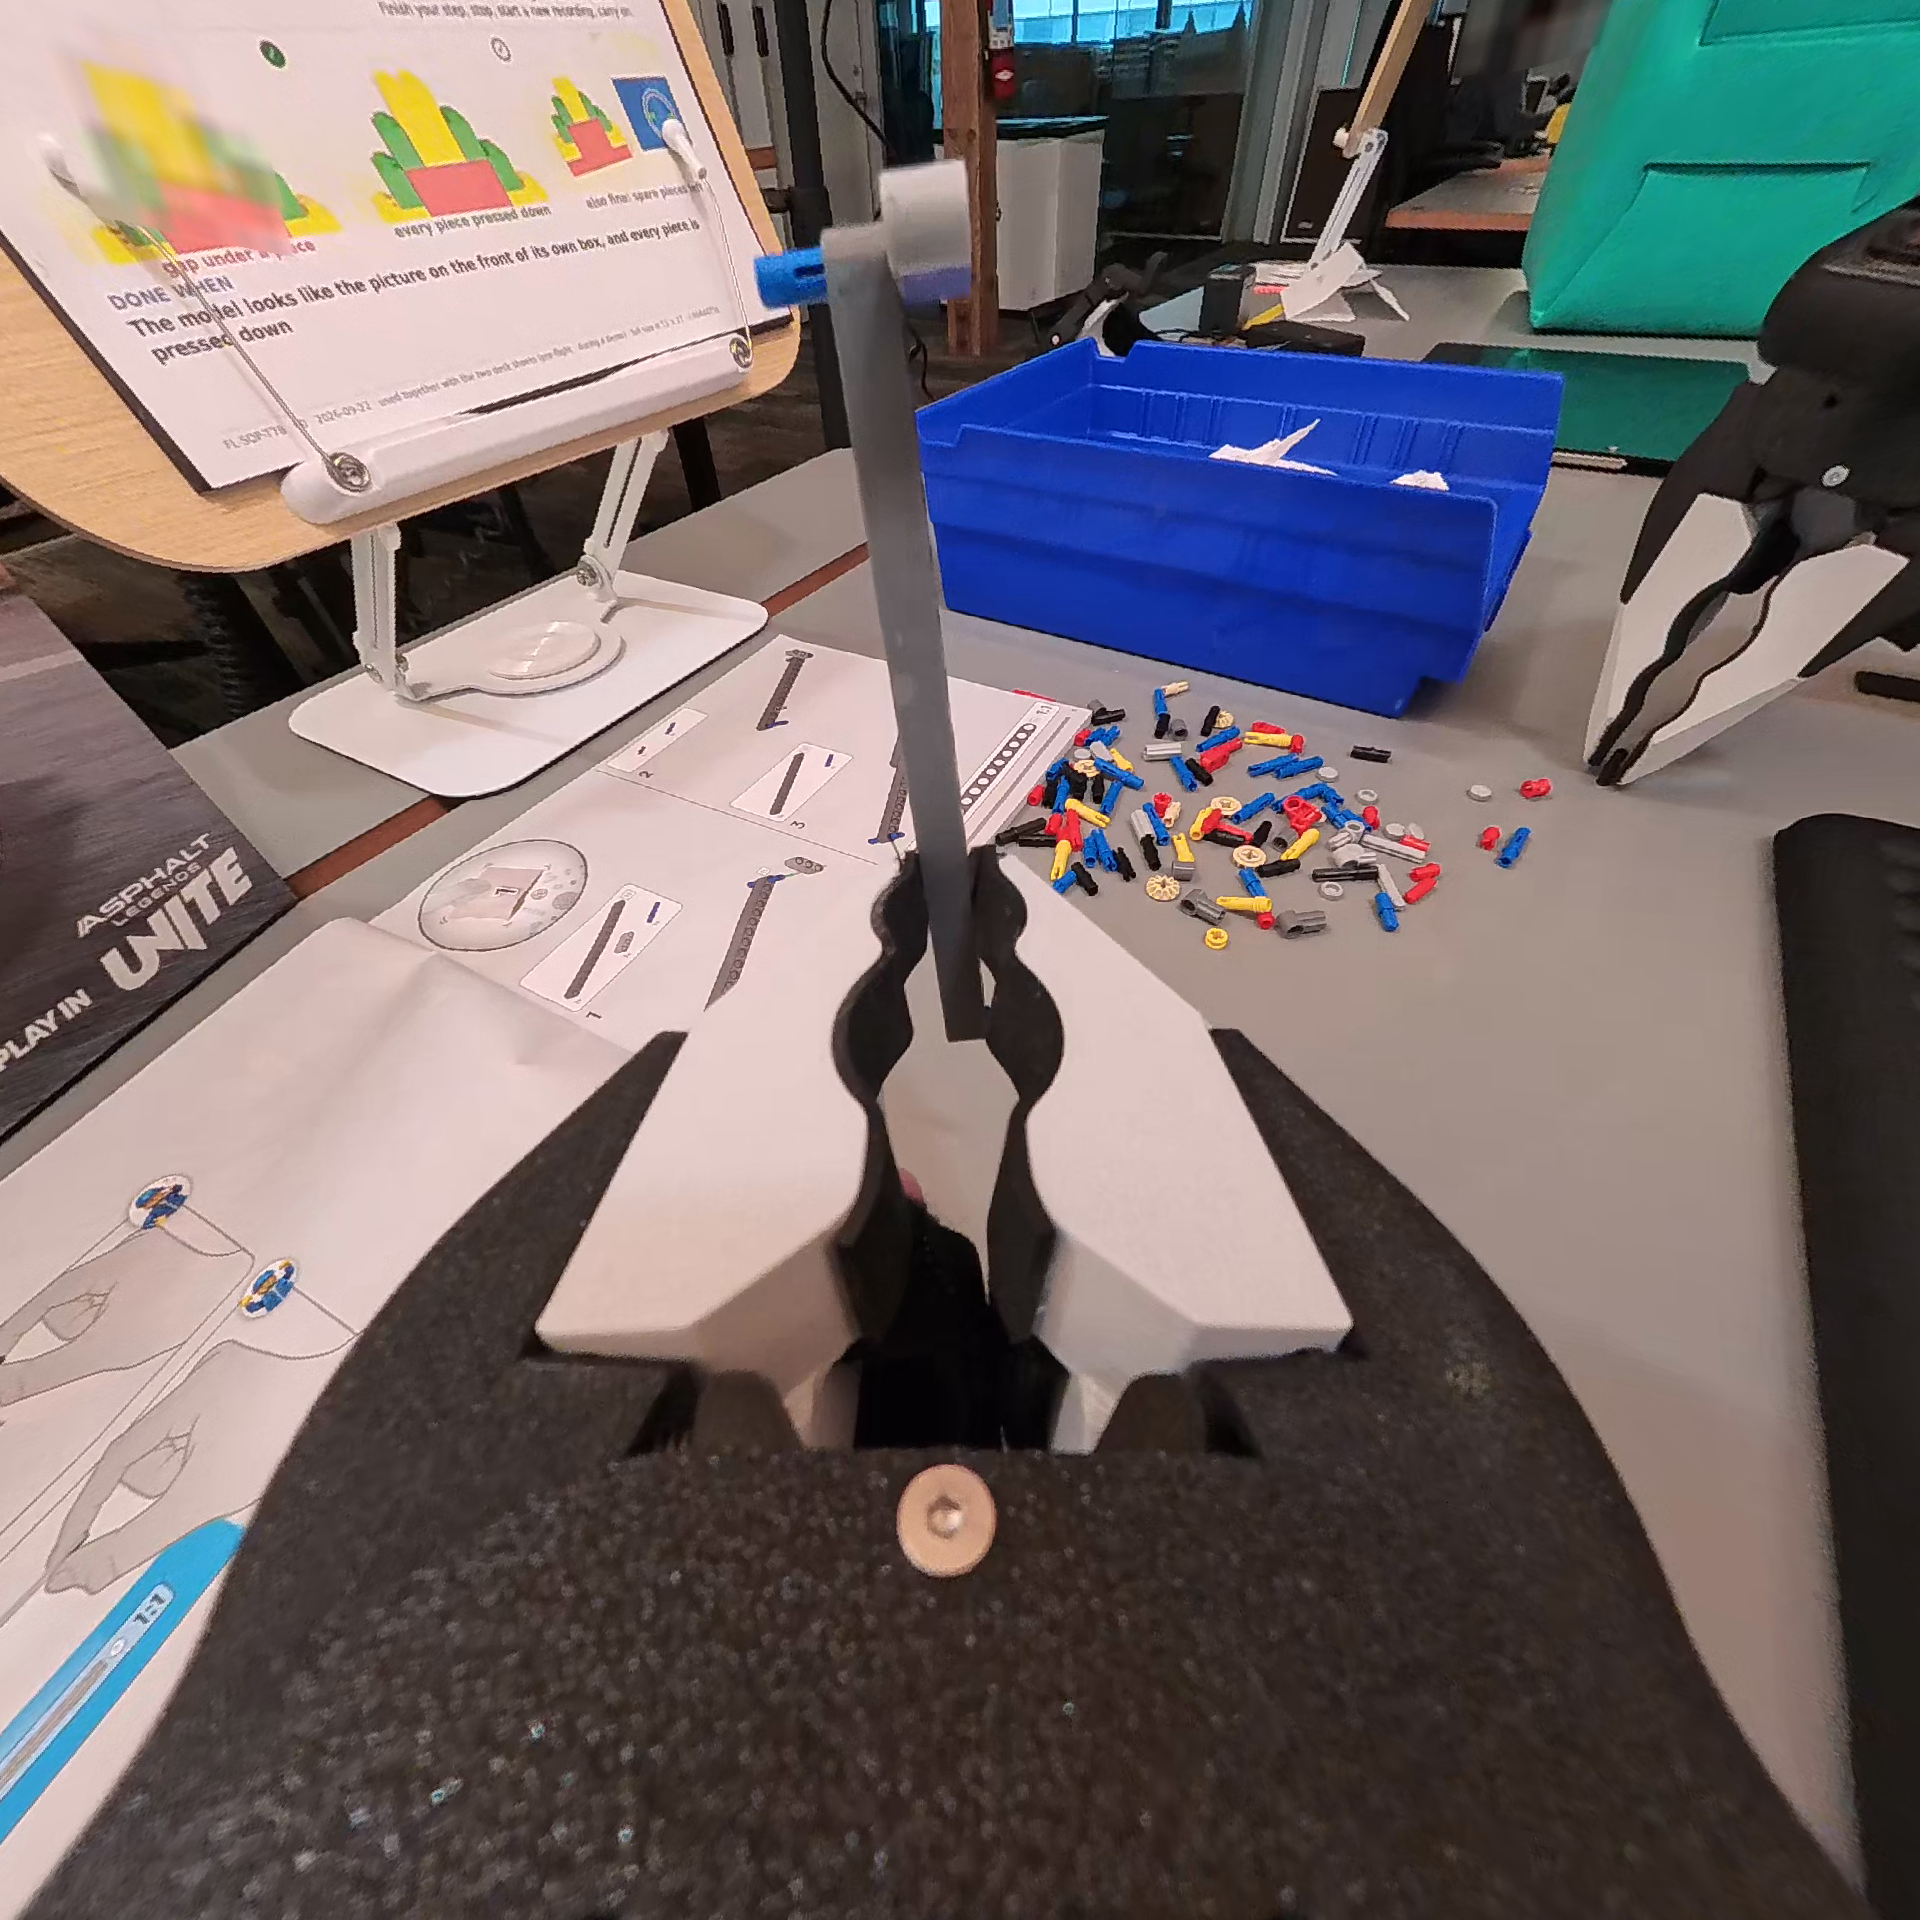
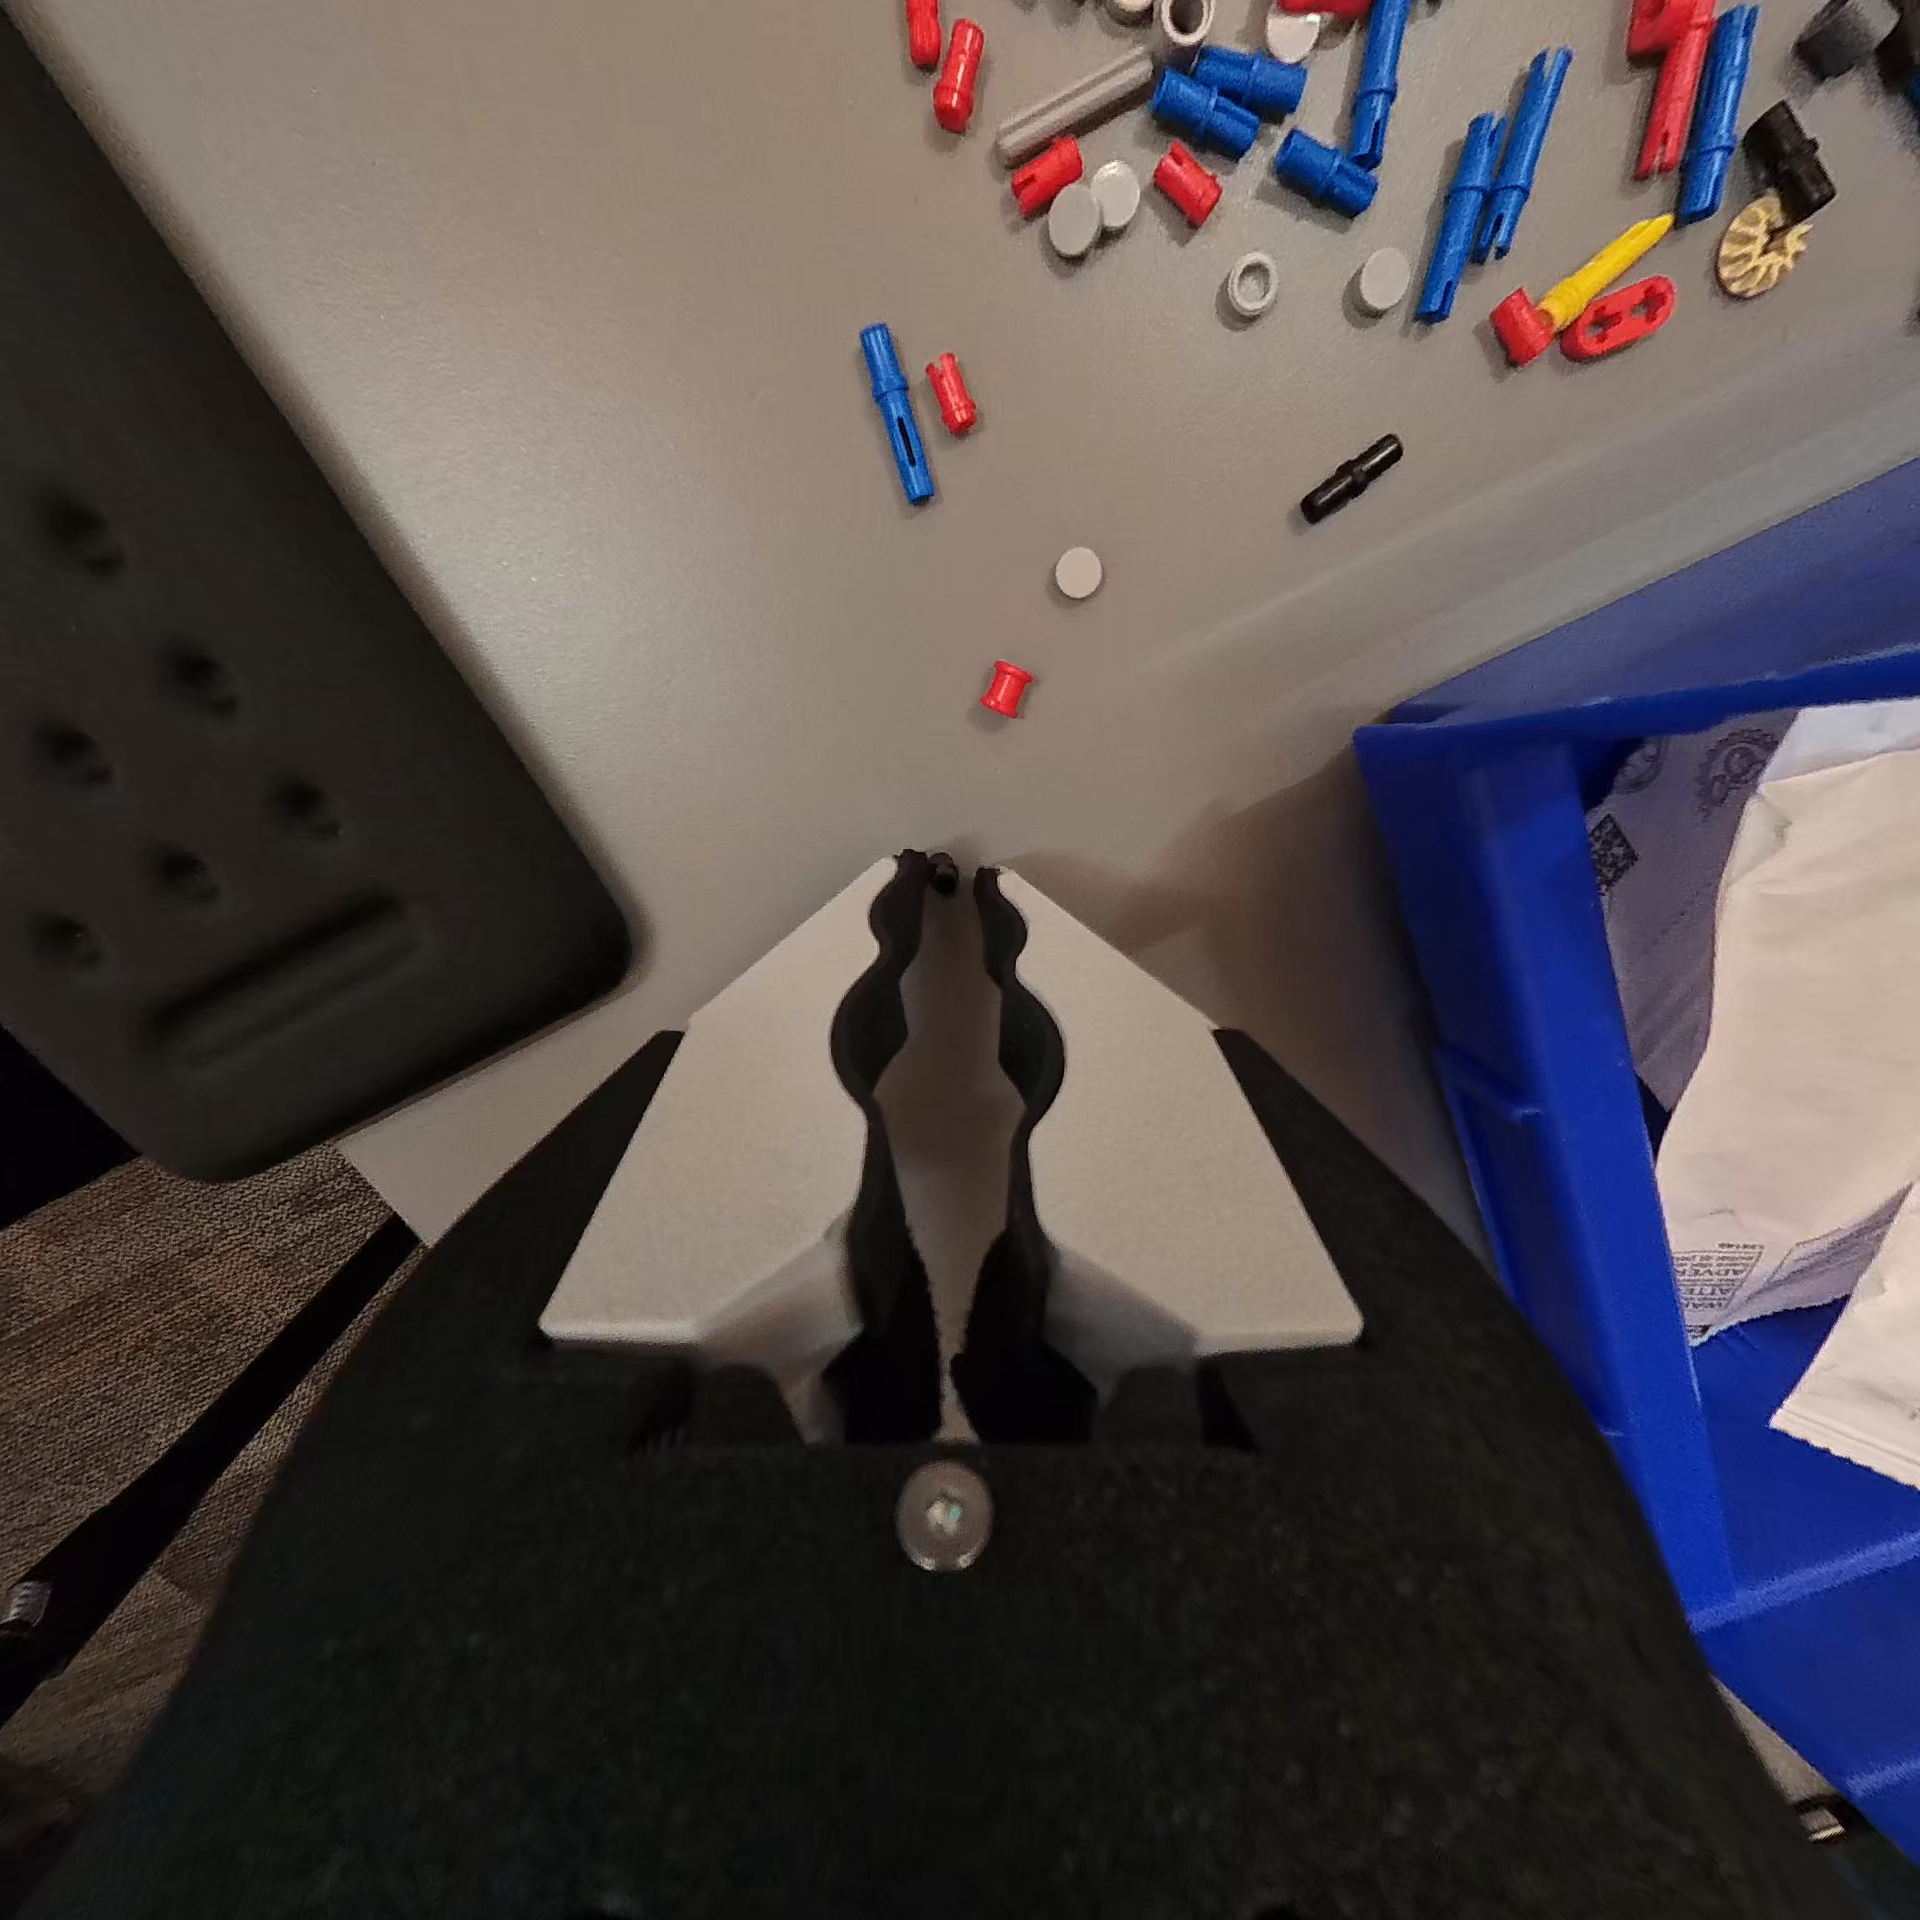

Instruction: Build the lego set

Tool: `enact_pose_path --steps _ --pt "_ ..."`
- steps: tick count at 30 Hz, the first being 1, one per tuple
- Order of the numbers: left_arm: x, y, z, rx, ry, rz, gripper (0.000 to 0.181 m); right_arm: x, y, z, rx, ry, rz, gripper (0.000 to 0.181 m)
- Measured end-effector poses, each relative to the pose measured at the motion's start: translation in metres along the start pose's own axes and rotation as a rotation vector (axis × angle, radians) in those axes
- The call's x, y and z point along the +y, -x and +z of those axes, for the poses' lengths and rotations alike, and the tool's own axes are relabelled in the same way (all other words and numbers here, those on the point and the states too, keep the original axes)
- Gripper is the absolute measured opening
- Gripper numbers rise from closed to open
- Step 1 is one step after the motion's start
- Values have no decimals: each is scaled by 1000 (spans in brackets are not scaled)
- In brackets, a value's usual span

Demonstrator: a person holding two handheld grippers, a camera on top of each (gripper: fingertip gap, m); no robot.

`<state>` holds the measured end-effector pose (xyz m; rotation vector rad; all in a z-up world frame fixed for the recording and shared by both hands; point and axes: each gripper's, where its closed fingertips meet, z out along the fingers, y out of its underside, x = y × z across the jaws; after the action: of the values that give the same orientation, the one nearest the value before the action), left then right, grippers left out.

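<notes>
glossy plastic blue bin (image 1: 1226, 540) — matt, smooth grey table (image 1: 1455, 1091).

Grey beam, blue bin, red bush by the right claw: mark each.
Grey beam (image 1: 914, 665): left wrist view, mid-shaft.
Blue bin (image 1: 1195, 582): left wrist view, front wall.
Red bush (image 2: 1006, 689): right wrist view, its waist.

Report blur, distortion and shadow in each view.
Left wrist view: wide-angle bending curves the table edges; the grey beam in the left gripper blurs at its top. Right wrist view: scattered pieces sharp, the black pad soft, faint shadow beside the blue bin.
</notes>
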<state>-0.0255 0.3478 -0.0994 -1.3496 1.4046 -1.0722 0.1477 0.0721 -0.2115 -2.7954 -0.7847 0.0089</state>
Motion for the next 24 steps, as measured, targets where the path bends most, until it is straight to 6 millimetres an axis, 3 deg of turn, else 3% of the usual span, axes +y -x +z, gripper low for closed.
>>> enact_pose_path --steps 24 --pt "3 1 1 2 8 2 6 -2 2 0 -8 8 -12 6"
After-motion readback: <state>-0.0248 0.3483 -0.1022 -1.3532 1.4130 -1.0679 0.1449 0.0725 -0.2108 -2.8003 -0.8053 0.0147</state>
